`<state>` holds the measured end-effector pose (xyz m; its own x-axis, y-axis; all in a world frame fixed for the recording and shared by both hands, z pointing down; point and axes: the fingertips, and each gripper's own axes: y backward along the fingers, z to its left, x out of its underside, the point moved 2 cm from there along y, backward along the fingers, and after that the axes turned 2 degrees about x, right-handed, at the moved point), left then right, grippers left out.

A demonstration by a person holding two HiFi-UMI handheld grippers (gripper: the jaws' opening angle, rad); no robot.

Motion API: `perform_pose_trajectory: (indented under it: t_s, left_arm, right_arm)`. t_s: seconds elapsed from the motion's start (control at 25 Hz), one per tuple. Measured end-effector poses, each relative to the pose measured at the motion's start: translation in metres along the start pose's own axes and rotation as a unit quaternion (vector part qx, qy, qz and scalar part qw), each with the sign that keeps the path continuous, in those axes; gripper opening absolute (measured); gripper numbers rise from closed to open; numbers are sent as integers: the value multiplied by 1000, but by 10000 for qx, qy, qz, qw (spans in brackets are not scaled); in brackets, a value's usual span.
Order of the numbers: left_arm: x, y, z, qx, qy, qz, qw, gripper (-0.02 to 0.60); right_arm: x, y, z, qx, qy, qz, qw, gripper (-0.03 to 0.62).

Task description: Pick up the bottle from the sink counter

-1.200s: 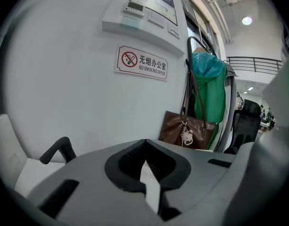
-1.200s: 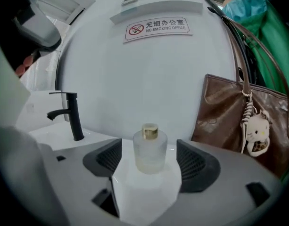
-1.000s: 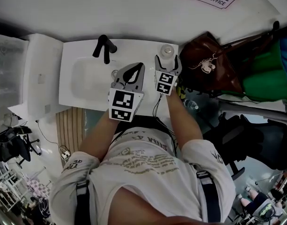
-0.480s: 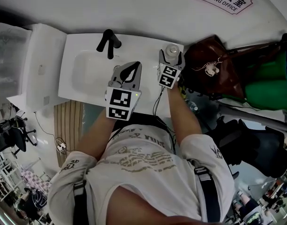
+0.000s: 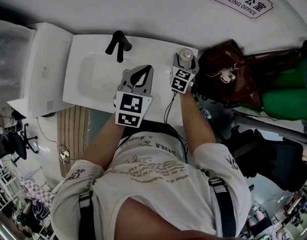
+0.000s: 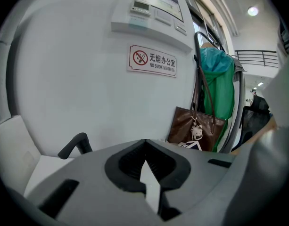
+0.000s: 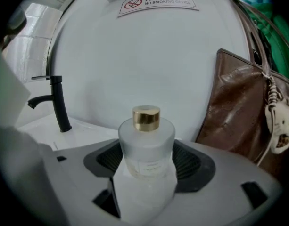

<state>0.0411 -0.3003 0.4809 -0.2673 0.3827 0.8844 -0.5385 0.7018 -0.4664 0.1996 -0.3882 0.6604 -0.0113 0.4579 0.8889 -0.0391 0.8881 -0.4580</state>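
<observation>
A frosted bottle (image 7: 146,149) with a gold cap (image 7: 146,118) stands upright on the white sink counter (image 5: 158,49), at its right end. My right gripper (image 7: 146,173) is shut on the bottle, with the ribbed pads (image 7: 194,161) against both of its sides. In the head view the bottle (image 5: 186,54) shows just past the right gripper (image 5: 182,66). My left gripper (image 5: 138,79) hangs over the counter's front edge beside the basin. Its jaws are shut on nothing, and in its own view the left gripper (image 6: 145,142) has its tips touching.
A black faucet (image 5: 118,43) stands at the basin's back (image 7: 57,105). A brown bag (image 5: 226,69) with a small charm hangs close to the right of the bottle (image 7: 243,112). Green cloth (image 5: 288,84) lies beyond it. The white wall carries a no-smoking sign (image 7: 156,2).
My right gripper has moved forward along the counter until the bottle stood between its jaws. The left gripper has stayed about where it was.
</observation>
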Motion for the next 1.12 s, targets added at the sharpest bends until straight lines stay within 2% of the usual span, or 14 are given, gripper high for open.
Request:
perform_pose_trajectory:
  t_s: [0.68,1.12]
  left_arm:
    - [-4,1,5,43,-89,-16,9999,17]
    - [-12,-1,2,141,-150,-98,9997,17]
  right_arm:
    - [8,5,7,-232,217,97,9994,339]
    - [6,14,5,-269,19,109,9996,337]
